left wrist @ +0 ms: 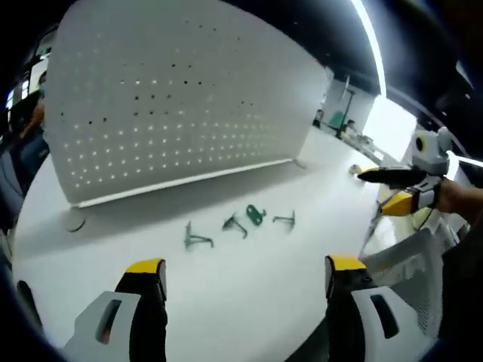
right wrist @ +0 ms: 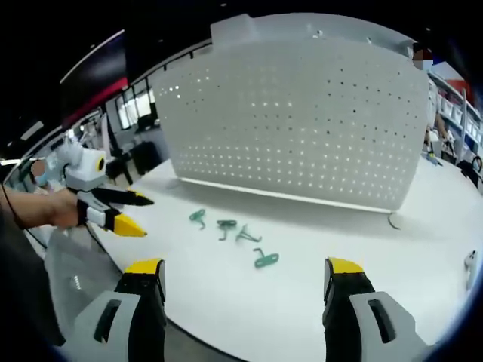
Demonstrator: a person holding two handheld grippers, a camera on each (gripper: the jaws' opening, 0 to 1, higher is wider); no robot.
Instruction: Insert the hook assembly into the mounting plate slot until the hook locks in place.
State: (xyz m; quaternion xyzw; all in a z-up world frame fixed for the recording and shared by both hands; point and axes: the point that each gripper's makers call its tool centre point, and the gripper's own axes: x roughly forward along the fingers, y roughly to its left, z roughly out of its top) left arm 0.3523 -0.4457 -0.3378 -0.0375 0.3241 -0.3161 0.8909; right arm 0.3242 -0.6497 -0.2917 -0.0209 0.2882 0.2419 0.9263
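Still pre-grasp, you held both the left gripper and right gripper spread and empty, green hooks loose before the pegboard, next needing a pick.

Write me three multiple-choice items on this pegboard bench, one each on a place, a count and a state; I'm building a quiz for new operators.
1. Where do the small green metal hooks lie?
A. hung on the board
B. on the white tabletop, in front of the board
C. in a gripper

2. How many green hooks are there?
A. two
B. four
C. seven

3. How do the jaws of the left gripper stand?
A. apart, holding nothing
C. shut on a hook
B. clamped on the board

Answers: 1 B, the hooks rest on the white tabletop before the upright white perforated pegboard. 2 B, four separate hooks show in both views. 3 A, its yellow-tipped jaws stand wide with bare table between them; the right gripper looks the same.
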